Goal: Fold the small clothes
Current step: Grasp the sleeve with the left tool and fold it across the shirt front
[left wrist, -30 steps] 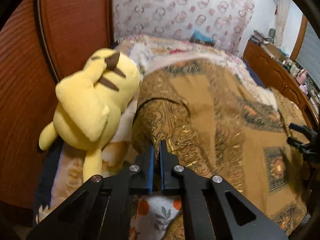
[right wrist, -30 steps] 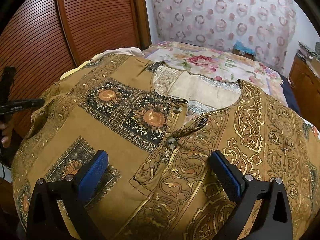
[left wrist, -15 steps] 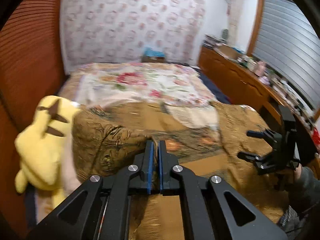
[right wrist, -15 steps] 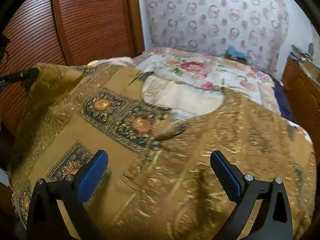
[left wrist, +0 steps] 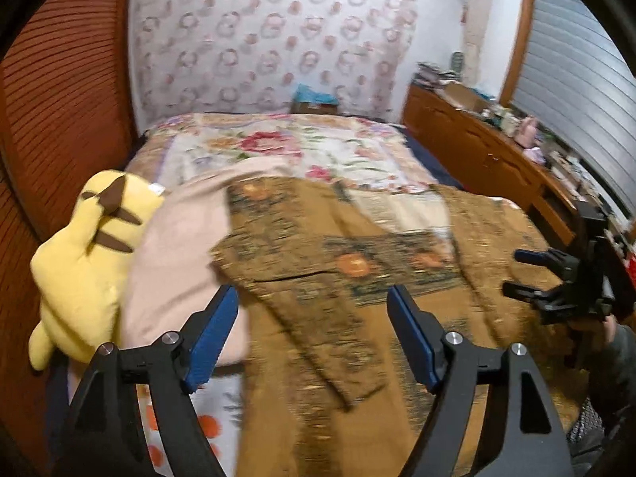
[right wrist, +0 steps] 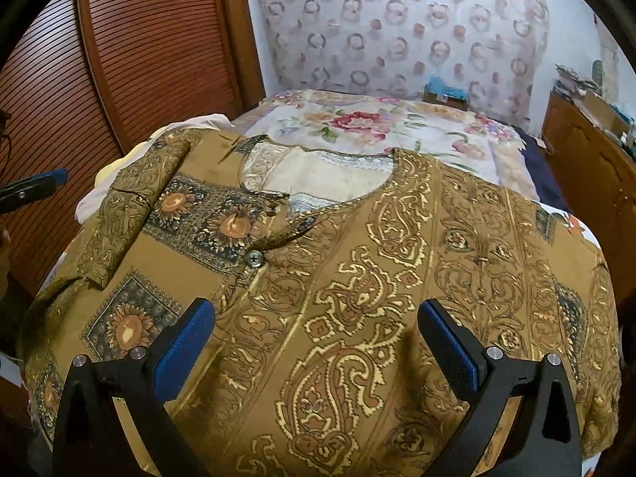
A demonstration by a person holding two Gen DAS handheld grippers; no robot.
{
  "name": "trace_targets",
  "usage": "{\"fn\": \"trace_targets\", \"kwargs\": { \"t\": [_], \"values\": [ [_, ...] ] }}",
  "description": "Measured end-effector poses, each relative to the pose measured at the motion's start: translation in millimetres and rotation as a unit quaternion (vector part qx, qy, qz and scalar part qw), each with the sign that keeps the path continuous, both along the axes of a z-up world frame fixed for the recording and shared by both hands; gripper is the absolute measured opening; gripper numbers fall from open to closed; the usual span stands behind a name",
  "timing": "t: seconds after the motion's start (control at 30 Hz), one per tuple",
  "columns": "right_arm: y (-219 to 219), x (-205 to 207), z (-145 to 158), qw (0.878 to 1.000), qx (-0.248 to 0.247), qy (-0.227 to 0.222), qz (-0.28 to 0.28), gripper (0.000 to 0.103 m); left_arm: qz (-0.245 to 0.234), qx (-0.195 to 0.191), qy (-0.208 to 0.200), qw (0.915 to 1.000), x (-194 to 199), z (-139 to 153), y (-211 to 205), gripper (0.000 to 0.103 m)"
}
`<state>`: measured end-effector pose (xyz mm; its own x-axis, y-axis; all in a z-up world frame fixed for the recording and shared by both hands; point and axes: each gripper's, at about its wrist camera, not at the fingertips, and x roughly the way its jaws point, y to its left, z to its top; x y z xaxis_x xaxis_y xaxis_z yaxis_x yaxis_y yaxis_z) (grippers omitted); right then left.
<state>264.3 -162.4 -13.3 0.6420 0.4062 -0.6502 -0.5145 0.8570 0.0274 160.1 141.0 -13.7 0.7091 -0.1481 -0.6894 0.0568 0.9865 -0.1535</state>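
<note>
Bed (right wrist: pixel 397 127): covered by a floral quilt, running back to a wall with ringed paper.
Shirt (right wrist: pixel 357 278): brown, printed with gold paisley and sunflower panels, spread front up across the near end of the bed; one button (right wrist: pixel 254 258) shows below the neckline.
Sleeve (left wrist: pixel 302 294): folded in over the shirt's body, lying diagonally.
Plush toy (left wrist: pixel 83 254): yellow, at the bed's left edge beside a pale pink cloth (left wrist: pixel 179 254).
Left tool (left wrist: pixel 314 334): jaws have just been opening and stand wide apart; the sleeve lies below them, ungripped.
Right tool (right wrist: pixel 314 349): jaws wide apart above the shirt's front, holding nothing.
</note>
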Motion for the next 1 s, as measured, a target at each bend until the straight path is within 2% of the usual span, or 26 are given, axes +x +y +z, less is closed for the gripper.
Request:
{"fn": "trace_targets", "kwargs": {
  "t": [0.27,0.47,0.6,0.63,0.67,0.7,0.77,0.9,1.0],
  "values": [
    [13.4,6.9,-9.5,1.0,-0.008,0.009,0.024,0.102,0.032,0.006,0.024,0.9992,29.5,-32.0,17.4,0.078],
    [13.5,10.7,-14.4,1.0,-0.018,0.014,0.018,0.102,0.023,-0.012,0.039,0.9989,54.0,-44.0,25.3,0.058],
    [13.3,12.8,-15.7,1.0,-0.014,0.015,0.012,0.102,0.028,-0.024,0.054,0.9978,66.7,-52.9,28.0,0.056],
    [13.7,12.9,-16.1,1.0,-0.015,0.014,0.01,0.102,0.028,-0.028,0.056,0.9977,68.5,-54.1,27.9,0.053],
    [14.6,12.6,-16.4,1.0,-0.017,0.013,0.01,0.102,0.029,-0.031,0.056,0.9975,69.5,-54.9,28.1,0.042],
    [15.8,12.2,-16.4,1.0,-0.02,0.011,0.01,0.102,0.031,-0.03,0.056,0.9975,70.1,-55.2,27.3,0.026],
    [18.2,10.8,-16.6,1.0,-0.023,0.008,0.009,0.102,0.032,-0.025,0.047,0.9981,68.6,-51.6,24.2,0.013],
    [16.7,11.7,-17.1,1.0,-0.018,0.012,0.008,0.102,0.014,-0.005,0.002,0.9999,57.0,-28.4,5.6,0.008],
    [13.4,12.8,-17.0,1.0,-0.011,0.016,0.006,0.102,-0.014,-0.008,-0.003,0.9999,61.3,-14.8,-9.9,0.008]
  ]
}}
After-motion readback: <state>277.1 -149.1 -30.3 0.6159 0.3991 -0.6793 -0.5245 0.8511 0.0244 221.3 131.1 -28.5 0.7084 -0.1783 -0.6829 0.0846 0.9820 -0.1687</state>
